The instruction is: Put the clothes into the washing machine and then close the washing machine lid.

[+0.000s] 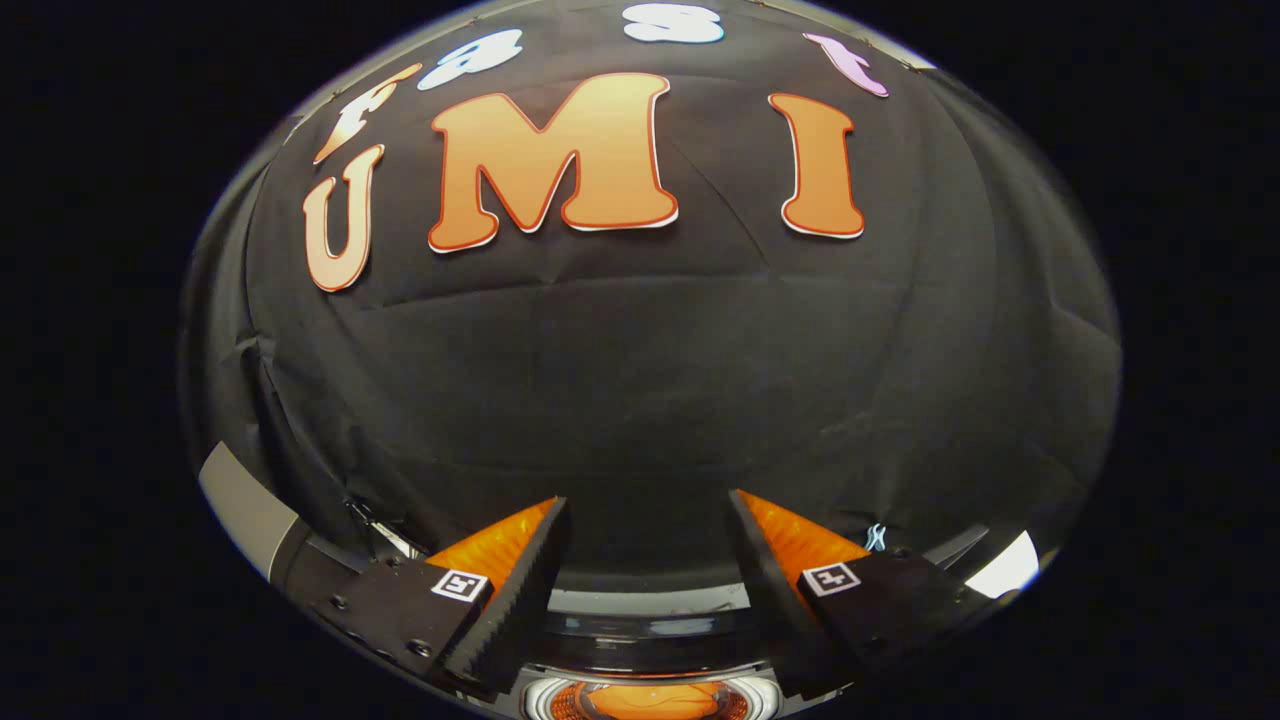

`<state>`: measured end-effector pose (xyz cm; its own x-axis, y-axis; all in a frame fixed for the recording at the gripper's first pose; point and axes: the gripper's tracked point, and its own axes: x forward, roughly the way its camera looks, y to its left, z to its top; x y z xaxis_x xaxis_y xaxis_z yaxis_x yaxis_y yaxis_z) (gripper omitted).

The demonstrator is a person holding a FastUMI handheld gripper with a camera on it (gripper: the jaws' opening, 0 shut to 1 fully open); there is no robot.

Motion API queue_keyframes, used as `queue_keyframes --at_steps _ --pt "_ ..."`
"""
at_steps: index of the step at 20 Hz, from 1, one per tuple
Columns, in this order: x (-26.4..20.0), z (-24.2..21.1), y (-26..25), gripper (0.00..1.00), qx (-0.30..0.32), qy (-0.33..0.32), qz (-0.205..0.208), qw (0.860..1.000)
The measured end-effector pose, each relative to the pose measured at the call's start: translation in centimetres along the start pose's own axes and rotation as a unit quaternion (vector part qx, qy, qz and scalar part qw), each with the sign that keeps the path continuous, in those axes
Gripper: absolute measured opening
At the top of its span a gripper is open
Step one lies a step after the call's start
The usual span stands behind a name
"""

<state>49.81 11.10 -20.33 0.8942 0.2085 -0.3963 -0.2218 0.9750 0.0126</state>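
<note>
Gripper (648, 520) fingers stand wide apart, spread open with a broad gap between the two toothed inner faces, and nothing is held or touched by either one. Each finger carries a small square black-and-white marker on its upper face, near the base. Below and between the fingers lies the washer (650, 650), seen from above and very close: a curved pale rim runs across the gap, then a dark glossy band that reflects light, then a round opening ringed in pale plastic. Inside that opening (650, 703) something orange shows; whether it is clothing or a reflection cannot be told. Whether the lid is up or down cannot be told either, as only this small part of the machine is seen. Beyond the fingers hangs the booth wall (650, 380), a black cloth that takes up most of the view; it is wrinkled, with a long horizontal fold across its middle and fainter creases fanning out. Beside the left finger, a grey flat strip (245, 510) juts out at an angle, with thin shiny metal parts just next to it. Beside the right finger, a bright white patch (1005, 565) catches the light, and a small pale-blue clip-like thing (876, 537) sits against the cloth just behind the finger. The cloth is dim toward its lower part.
</note>
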Motion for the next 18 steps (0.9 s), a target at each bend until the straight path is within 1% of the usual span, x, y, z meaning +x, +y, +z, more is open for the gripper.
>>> queue_keyframes --at_steps 4,8,10,18 --pt "-0.6 -0.3 0.2 0.99 -0.003 0.003 0.004 1.0" --pt "-2.3 -0.6 0.1 0.99 0.0 -0.01 0.005 1.0" --pt "-3.3 -0.8 0.2 0.99 0.003 -0.022 0.004 1.0" --pt "-8.6 -3.8 0.4 0.99 -0.003 -0.033 0.006 0.999"
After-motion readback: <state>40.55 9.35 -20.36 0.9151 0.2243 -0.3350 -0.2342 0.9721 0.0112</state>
